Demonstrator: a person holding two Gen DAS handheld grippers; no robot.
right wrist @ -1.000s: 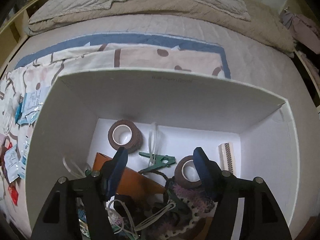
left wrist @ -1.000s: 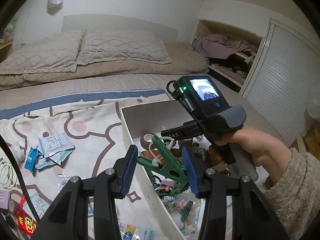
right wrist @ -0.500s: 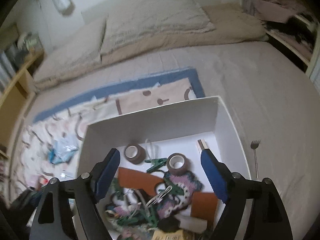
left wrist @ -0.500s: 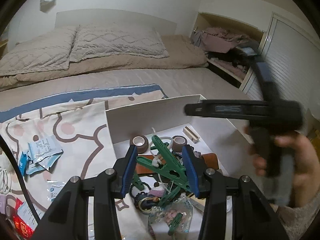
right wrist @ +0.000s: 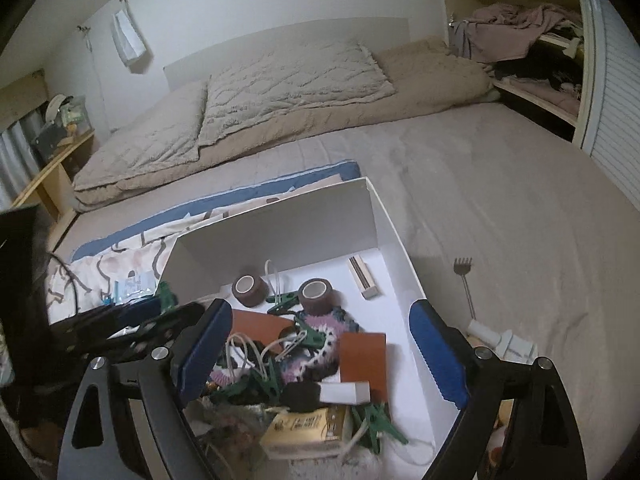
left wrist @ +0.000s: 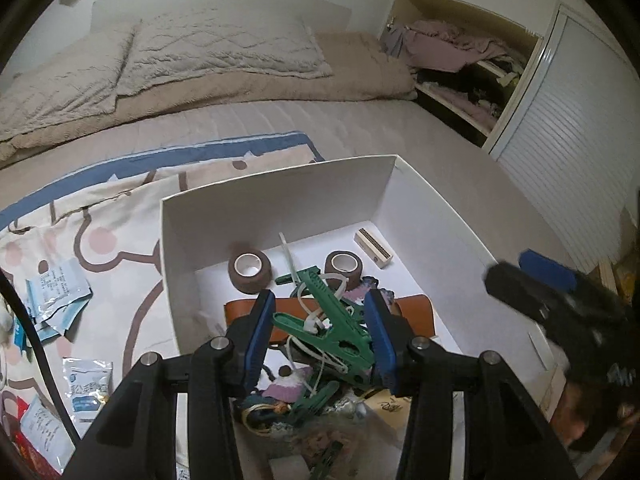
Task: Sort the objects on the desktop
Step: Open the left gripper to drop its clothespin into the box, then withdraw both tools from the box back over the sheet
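**Left gripper holding a green clip over a white box on a bed**

A person is standing beside a wide bed, working a hand-held gripper in each hand above an open white box (left wrist: pixel 276 196) that is sitting on the bedcover. The box is the landmark for everything that follows.

The left gripper (left wrist: pixel 320 334) is hanging over the near half of the box, tilted downward. Its two blue-padded fingers (left wrist: pixel 258 332) are clamping a large green clothes peg (left wrist: pixel 332 320), which is lying slantwise between the pads, with a white cord tangled around it.

The right gripper (right wrist: pixel 320 354) is hovering over the near right part of the box. Its fingers are standing wide apart and opening further, and nothing is caught between them; the box's clutter is only showing through the gap.

Inside the box, two brown tape rolls (left wrist: pixel 250 270) are standing side by side toward the far wall, a pale comb-like block (left wrist: pixel 374 248) is lying in the far right corner, and an orange-brown flat piece (left wrist: pixel 412 312) is lying in the middle. Nearer the person, more green pegs, cords and crocheted pieces are lying heaped together.

To the left of the box, light blue packets (left wrist: pixel 56 292) are lying scattered on a patterned blanket (left wrist: pixel 120 224). To the right of the box, a back scratcher (right wrist: pixel 466 284) is lying on the beige cover. Beyond the box, pillows (left wrist: pixel 224 48) are resting at the head of the bed.
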